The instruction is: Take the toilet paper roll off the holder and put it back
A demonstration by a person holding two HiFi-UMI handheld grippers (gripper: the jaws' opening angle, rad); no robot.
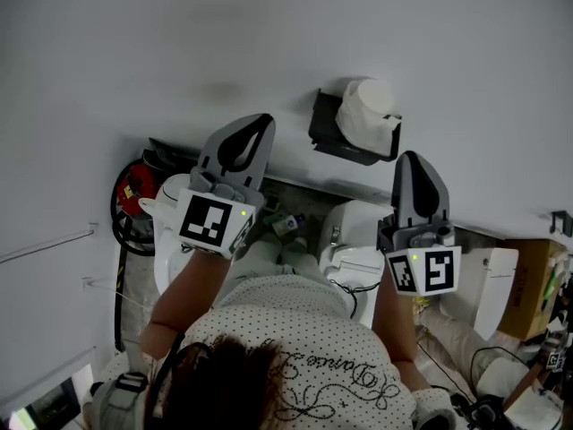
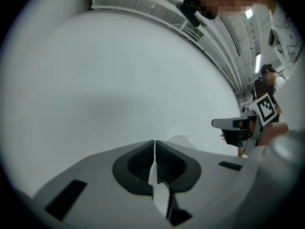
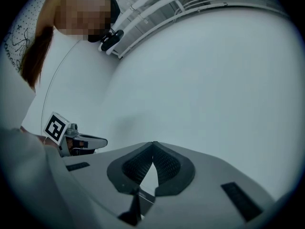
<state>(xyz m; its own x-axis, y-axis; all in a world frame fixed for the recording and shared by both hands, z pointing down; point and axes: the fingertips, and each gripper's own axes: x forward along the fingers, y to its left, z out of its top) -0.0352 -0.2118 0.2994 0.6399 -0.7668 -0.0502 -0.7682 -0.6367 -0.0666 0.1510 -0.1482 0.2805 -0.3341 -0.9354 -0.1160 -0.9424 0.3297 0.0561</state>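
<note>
- Roll (image 1: 365, 110) upper right of centre, seemingly seated in holder (image 1: 327, 131) on wall (image 1: 179, 43).
- Left gripper (image 1: 258, 122) mid-frame, jaws together, empty.
- Right gripper (image 1: 410, 158) below roll, jaws together, empty.

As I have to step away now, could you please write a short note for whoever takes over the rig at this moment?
Left hand-held gripper: shut, empty, facing the white wall, left of the holder.
Right hand-held gripper: shut, empty, below and right of the holder in the head view.
White toilet paper roll: sits in the black wall-mounted holder, touched by neither gripper.
Done: nothing that shows; whether the roll has already been off cannot be told.
Left: probably open a gripper, take the roll off, put it back.
</note>
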